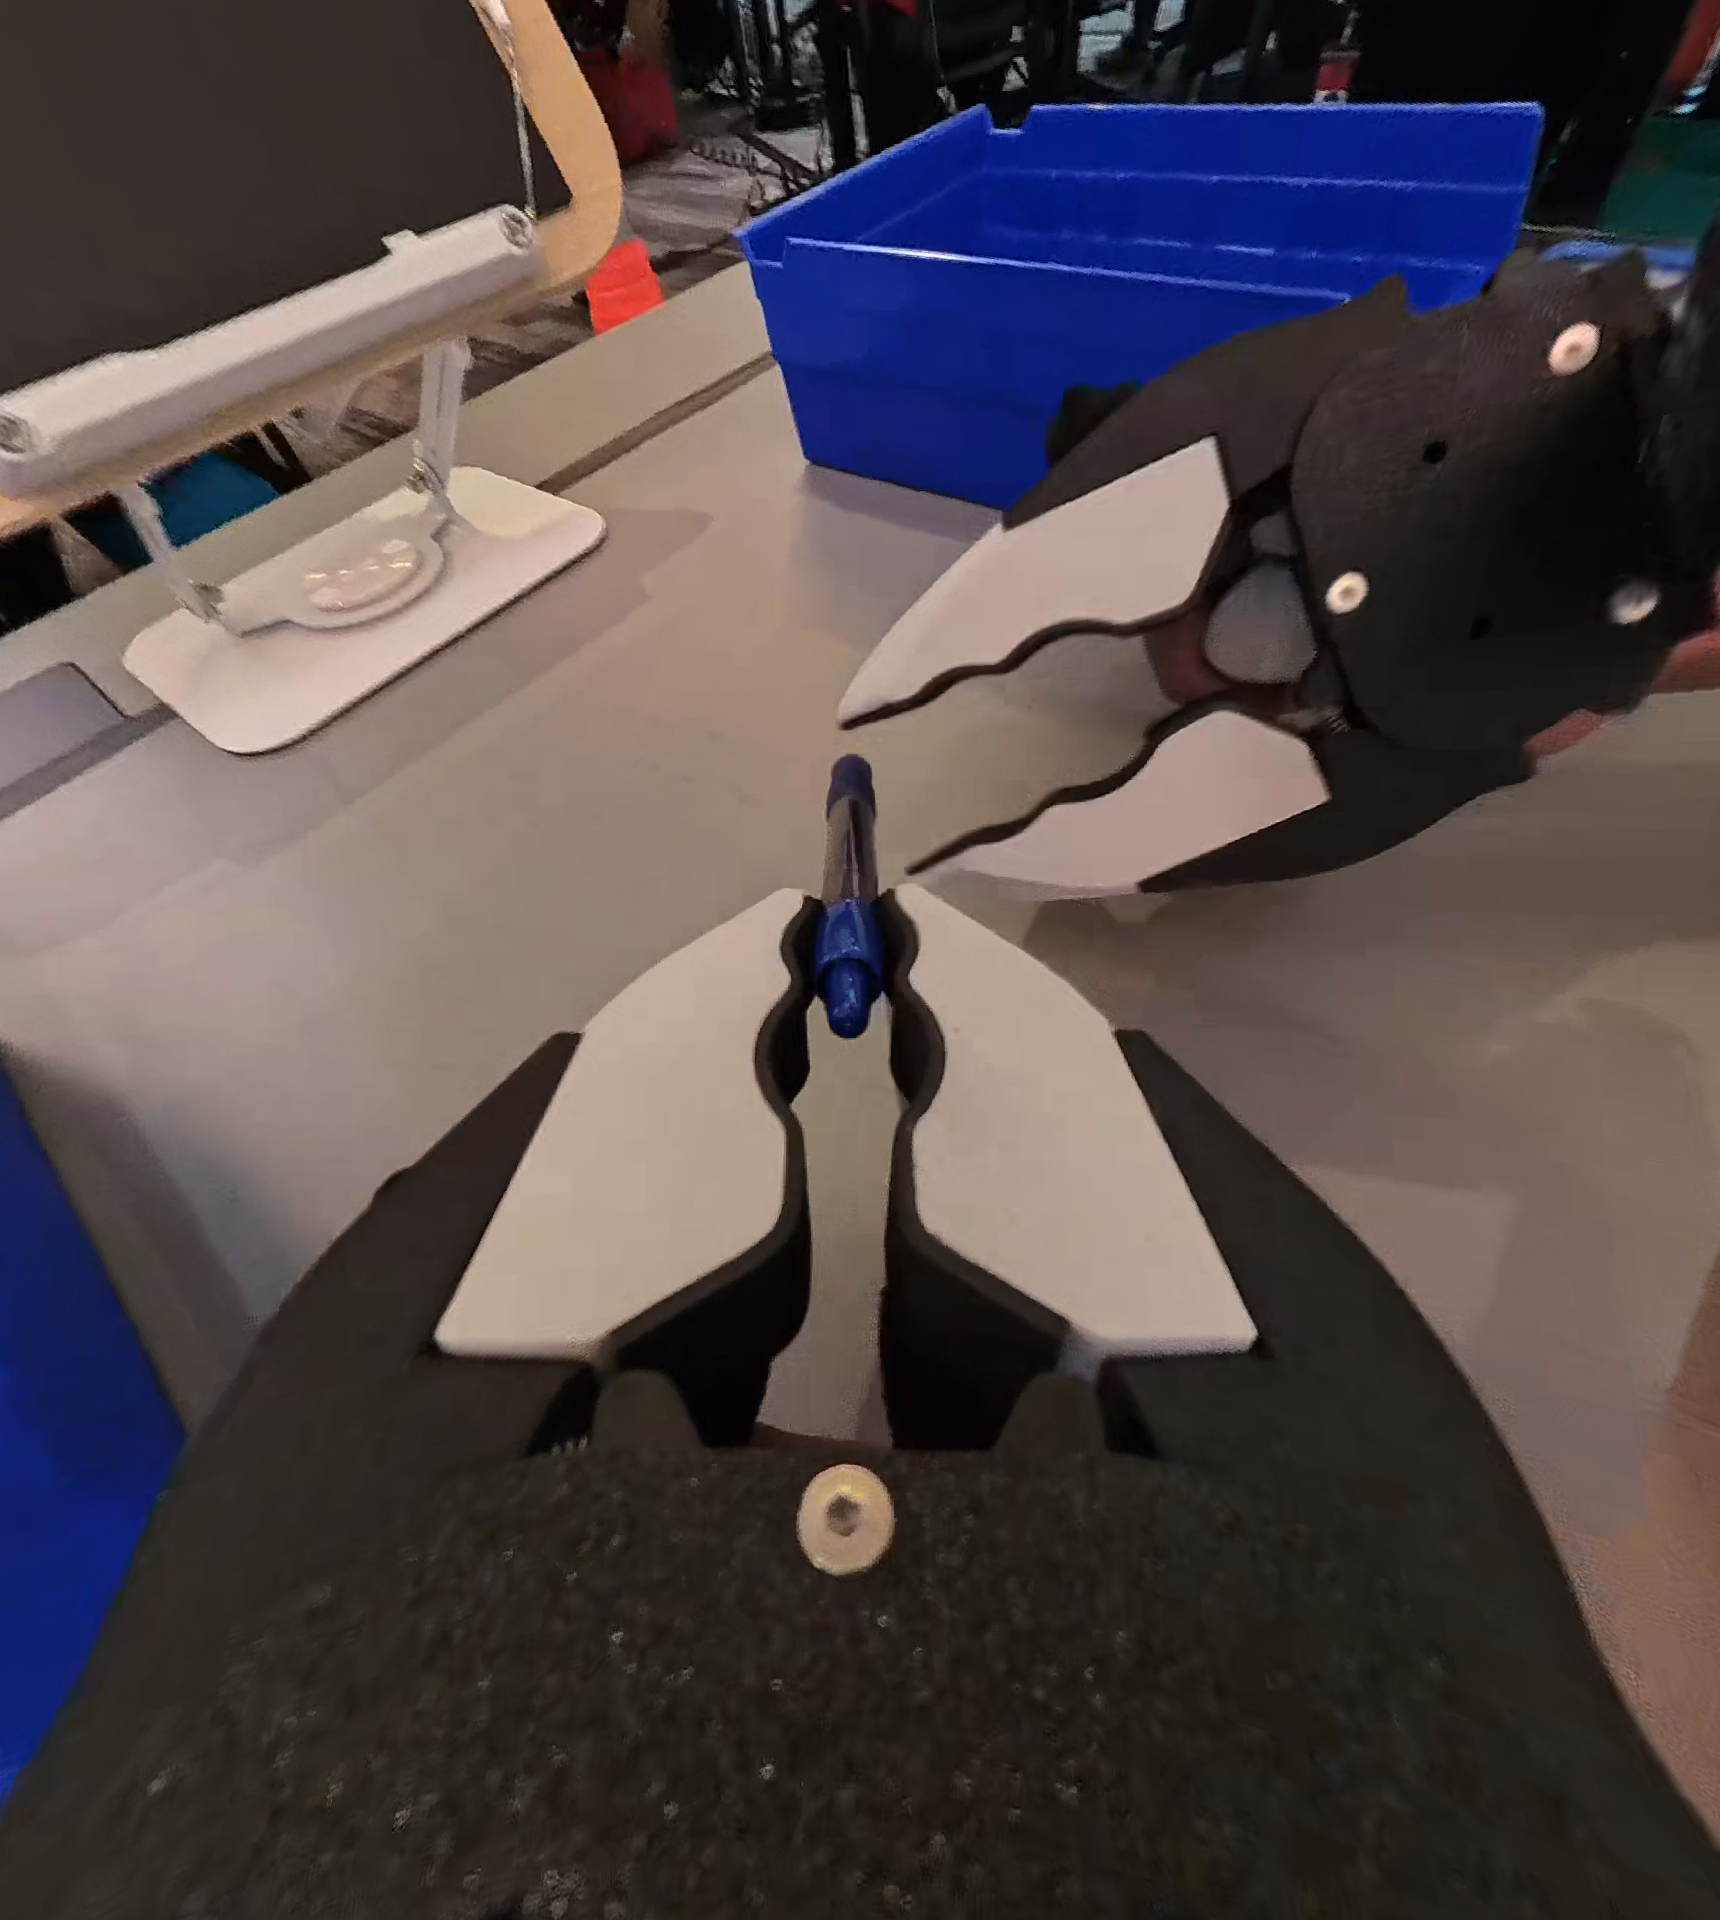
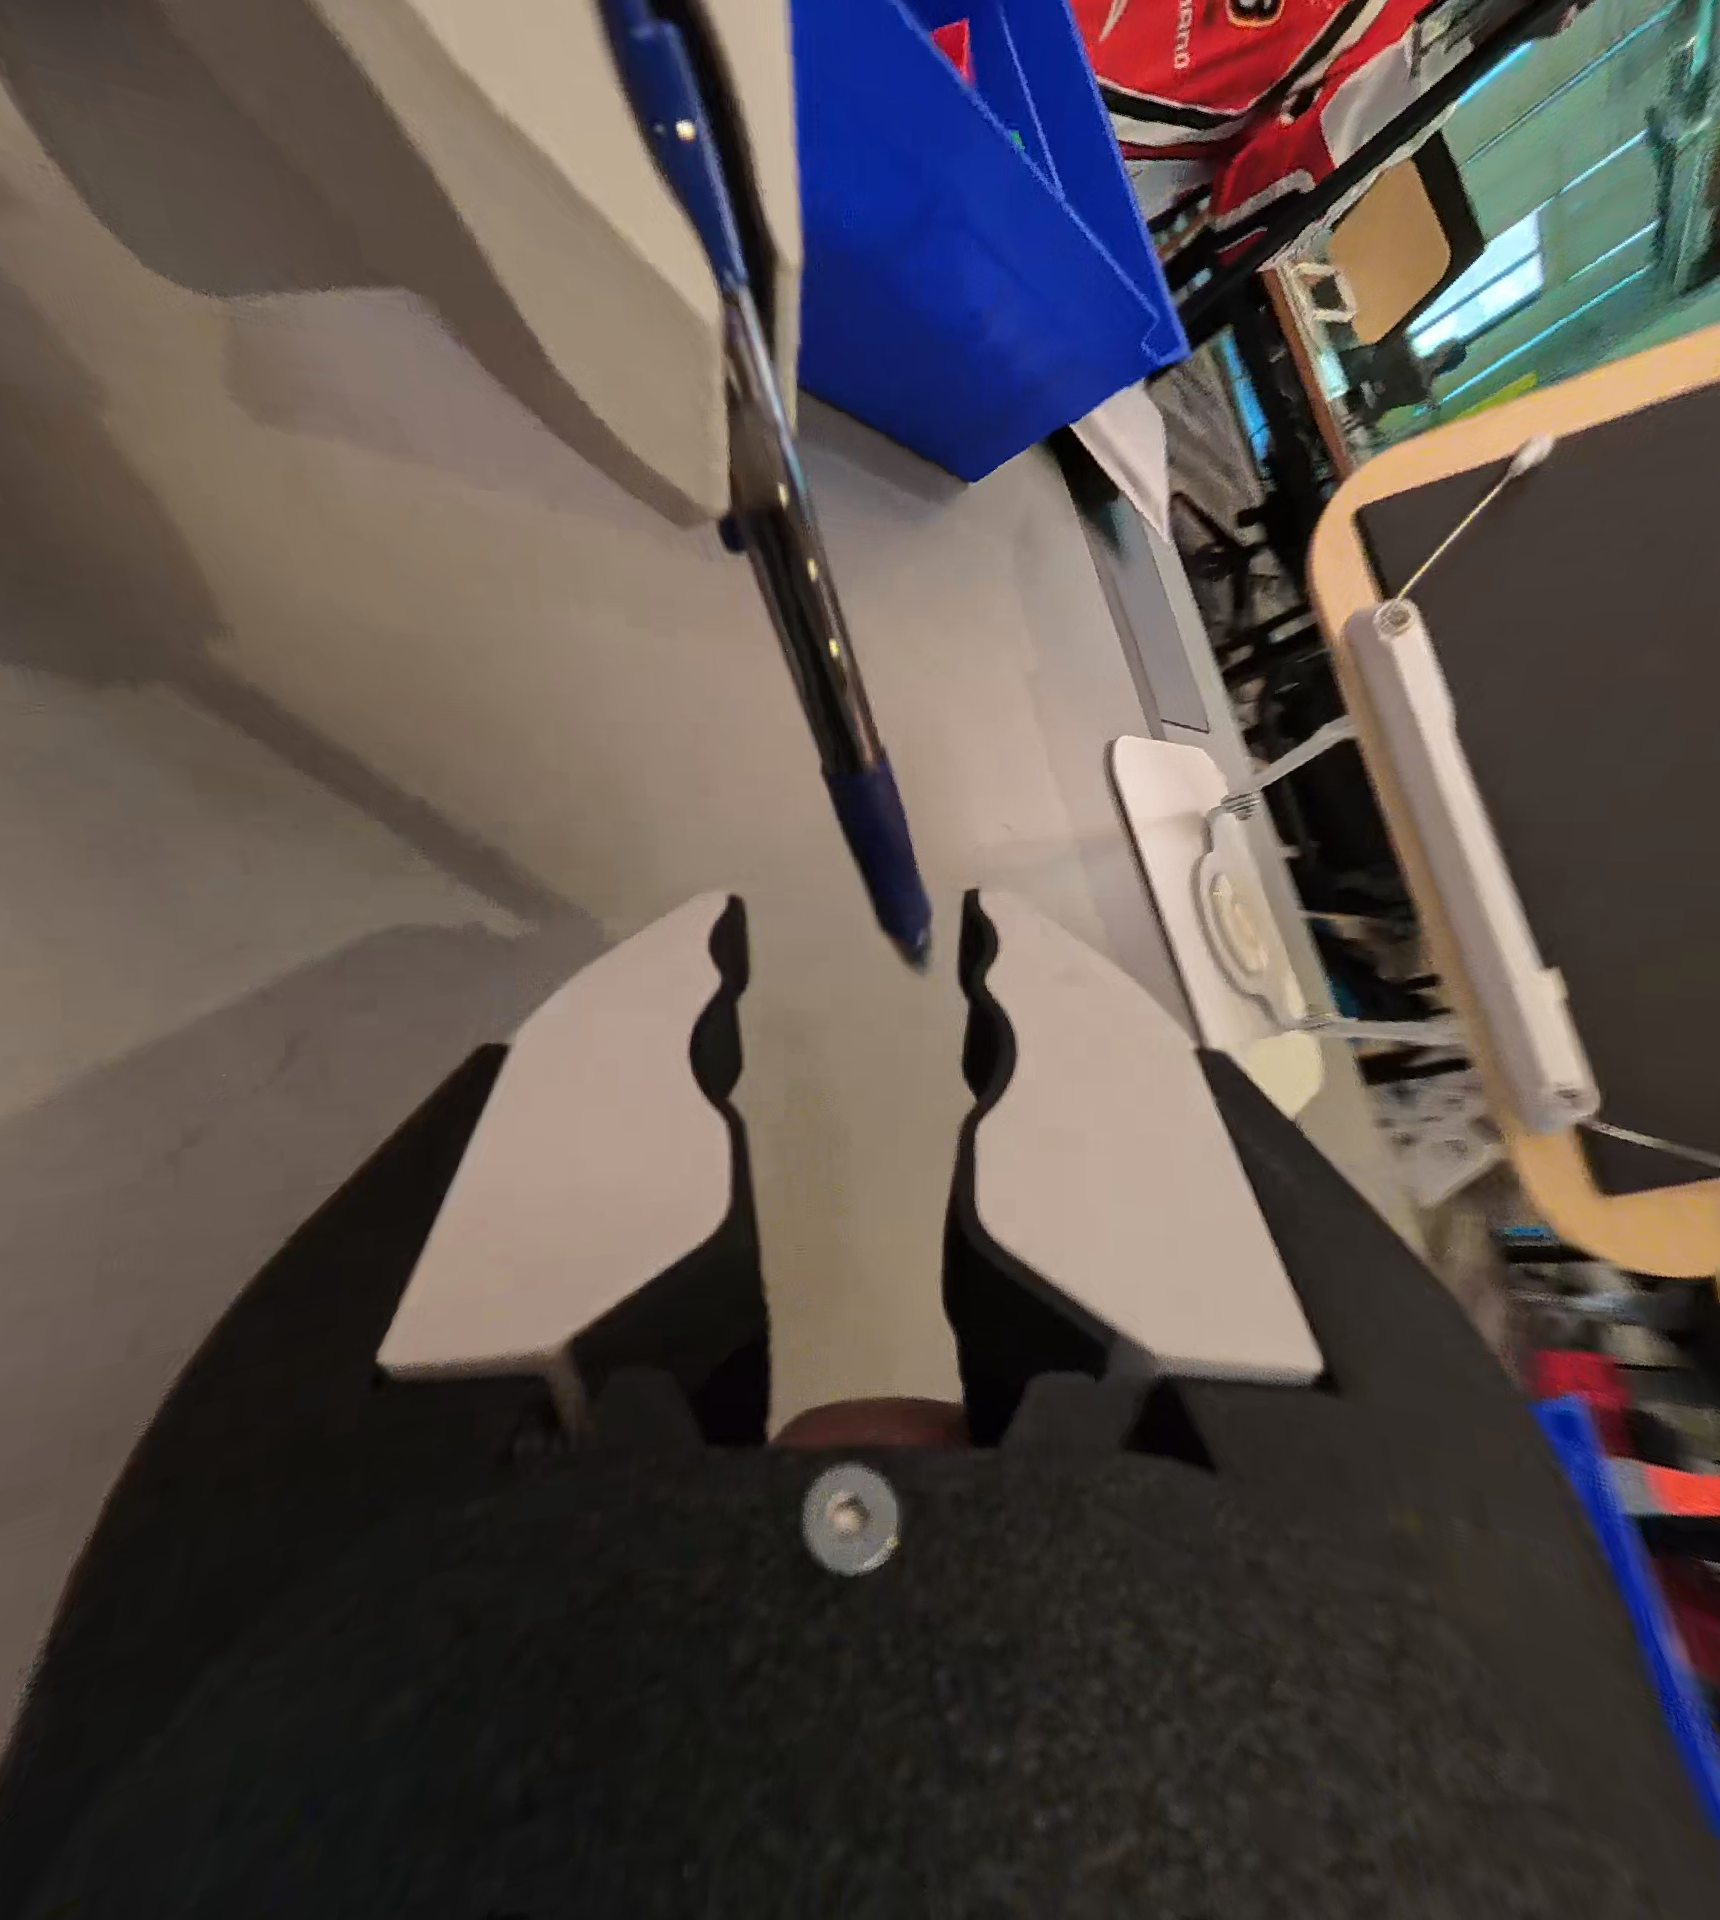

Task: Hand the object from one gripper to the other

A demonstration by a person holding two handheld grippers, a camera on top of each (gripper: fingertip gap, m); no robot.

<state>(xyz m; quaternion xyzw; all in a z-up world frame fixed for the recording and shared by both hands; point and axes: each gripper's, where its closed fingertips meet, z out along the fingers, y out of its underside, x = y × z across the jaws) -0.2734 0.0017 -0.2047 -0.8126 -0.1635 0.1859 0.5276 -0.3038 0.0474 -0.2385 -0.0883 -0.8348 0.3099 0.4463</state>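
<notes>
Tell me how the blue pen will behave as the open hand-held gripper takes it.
The pen looks stiff: it juts straight from the left hand-held gripper, so it should not droop. Its round, glossy barrel may slip or rotate. The right hand-held gripper is nearest the blue grip section, probably the surer hold.

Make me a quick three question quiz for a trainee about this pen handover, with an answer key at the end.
1. True or false: the left gripper is shut on the pen.
2. Multiple choice: the right gripper is (A) clamped on the pen, (B) open with the pen tip just ahead of its jaws, (C) inside the blue bin.
3. Fill in: in the left wrist view, the white stand sits on the ____, left of the blue bin.

Key: 1 true. 2 B. 3 table.
</notes>
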